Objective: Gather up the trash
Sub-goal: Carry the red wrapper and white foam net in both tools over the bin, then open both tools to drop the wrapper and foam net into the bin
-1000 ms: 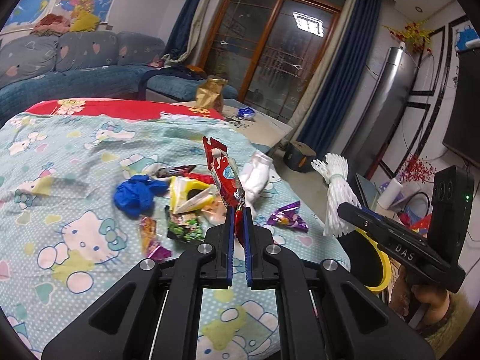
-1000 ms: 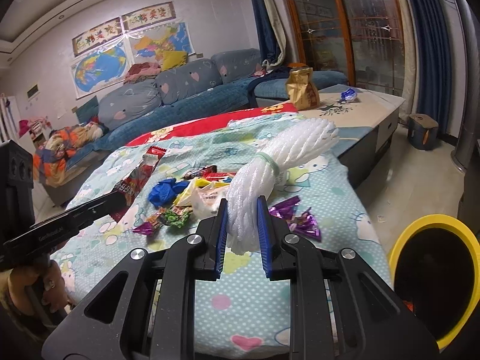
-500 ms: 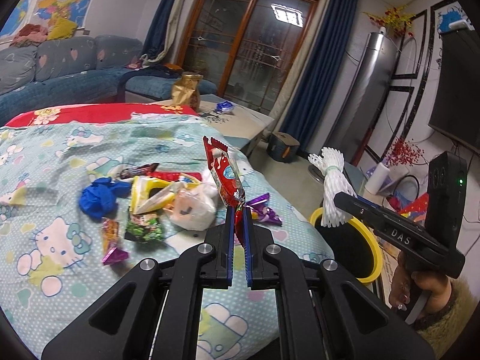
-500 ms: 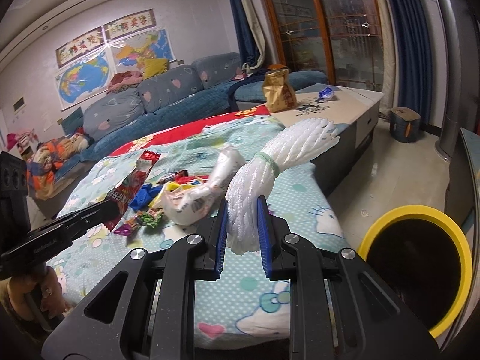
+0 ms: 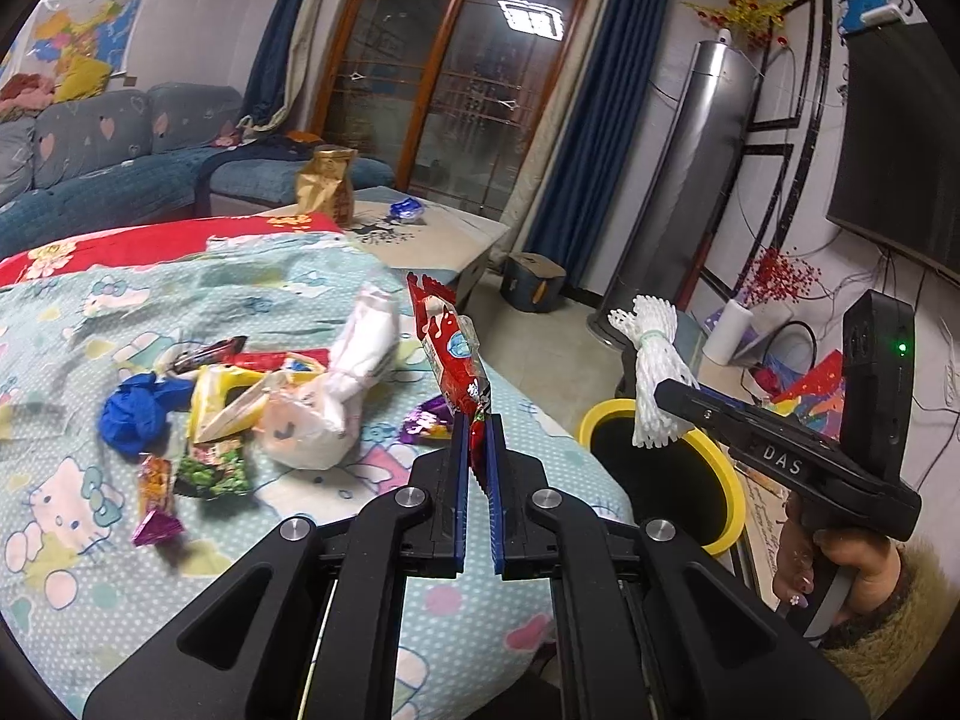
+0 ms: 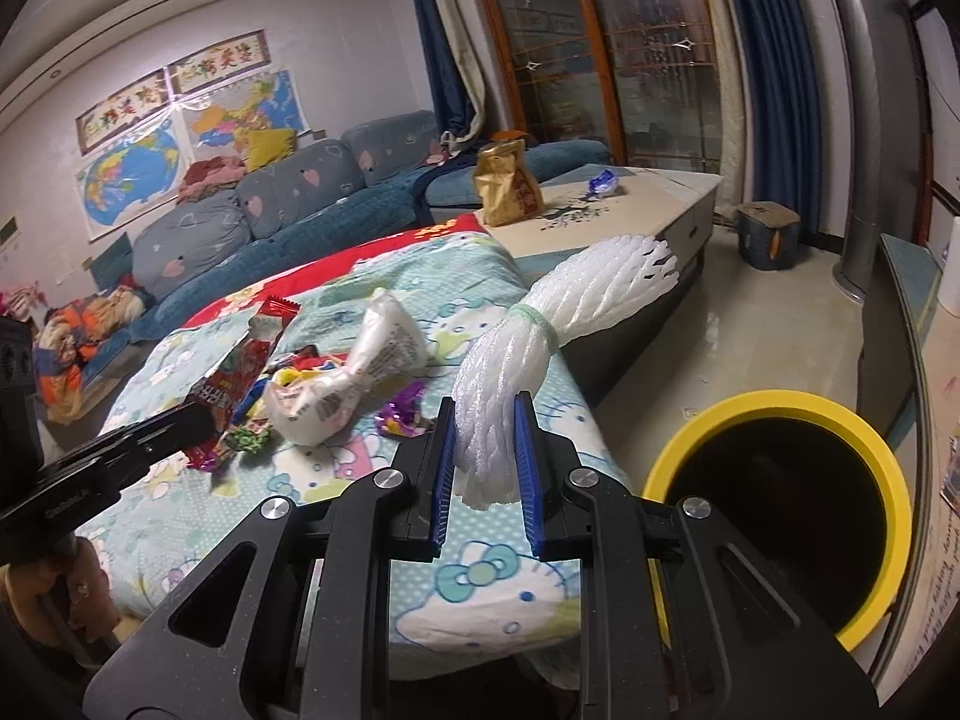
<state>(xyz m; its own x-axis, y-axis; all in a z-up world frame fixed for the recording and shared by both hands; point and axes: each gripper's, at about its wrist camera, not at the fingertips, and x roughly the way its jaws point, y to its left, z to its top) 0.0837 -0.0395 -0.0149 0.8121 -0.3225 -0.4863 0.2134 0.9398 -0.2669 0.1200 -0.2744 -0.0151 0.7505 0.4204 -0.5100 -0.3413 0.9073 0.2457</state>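
Wrappers (image 5: 210, 420) litter bedspread (image 5: 72, 324) beside yellow-rimmed bin (image 6: 774, 504); both claws loaded.

The left gripper (image 5: 477, 456) is pinched nearly closed, its jaws clamping a thin red wrapper (image 5: 454, 354) that stands upright between them. The right gripper (image 6: 483, 450) grips a white foam net (image 6: 540, 330) with jaws set wider apart, held level by a hand (image 5: 840, 564) wrapped round its handle.

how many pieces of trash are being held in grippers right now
2: a red snack wrapper pinched in the left gripper above the bed, and a white foam net in the right gripper, beside the yellow-rimmed bin.
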